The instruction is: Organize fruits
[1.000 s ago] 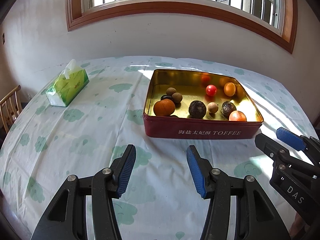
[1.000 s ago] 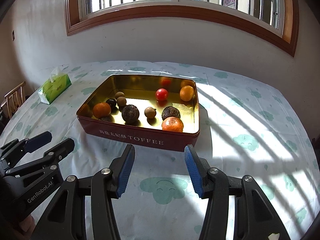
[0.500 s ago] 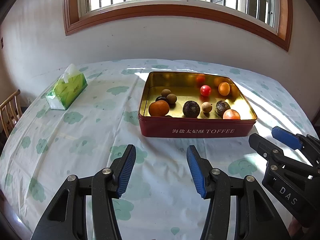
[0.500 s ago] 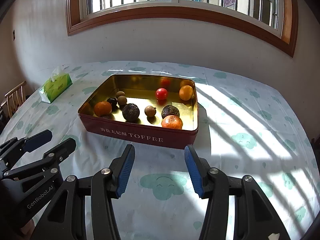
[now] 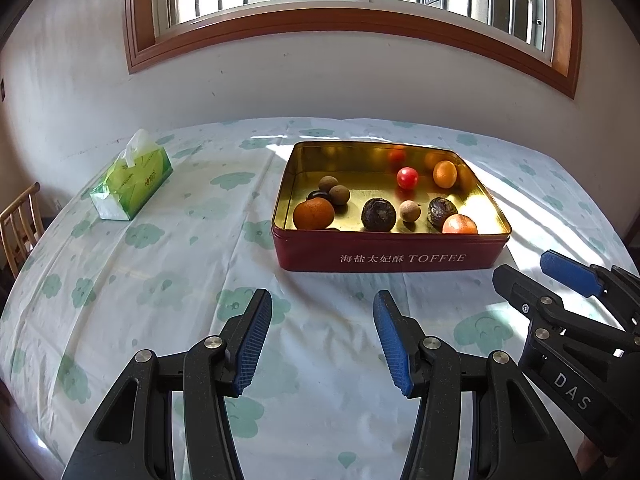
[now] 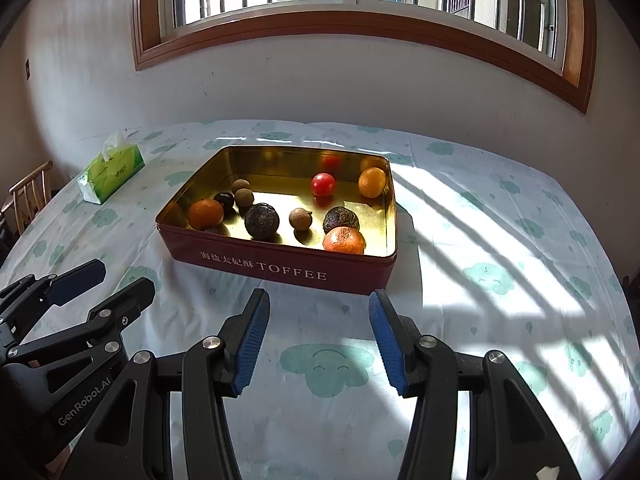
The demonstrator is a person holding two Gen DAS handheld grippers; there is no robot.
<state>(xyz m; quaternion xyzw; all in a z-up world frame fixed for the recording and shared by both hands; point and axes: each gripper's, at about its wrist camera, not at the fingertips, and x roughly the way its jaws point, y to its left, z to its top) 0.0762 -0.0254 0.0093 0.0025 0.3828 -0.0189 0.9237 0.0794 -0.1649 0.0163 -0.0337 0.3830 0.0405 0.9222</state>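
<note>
A red toffee tin (image 5: 396, 258) (image 6: 280, 270) with a gold inside sits on the table ahead of both grippers. In it lie several fruits: an orange (image 5: 313, 213) (image 6: 205, 213) at the left, a second orange (image 5: 459, 224) (image 6: 344, 240) at the front right, a red tomato (image 5: 407, 177) (image 6: 323, 184), a kumquat (image 5: 445, 174) (image 6: 372, 182), two dark wrinkled fruits (image 5: 378, 214) (image 6: 261, 221) and some brown longans (image 5: 409, 211) (image 6: 300, 218). My left gripper (image 5: 322, 340) (image 6: 98, 280) is open and empty in front of the tin. My right gripper (image 6: 318, 340) (image 5: 532, 270) is open and empty beside it.
A green tissue box (image 5: 132, 180) (image 6: 111, 173) lies at the far left of the table. A wooden chair (image 5: 18, 224) (image 6: 28, 196) stands past the left edge. The wall and a window are behind the table.
Both grippers have drawn back a little from the tin, which now looks smaller and farther. Both stay open. The fruits have not moved.
</note>
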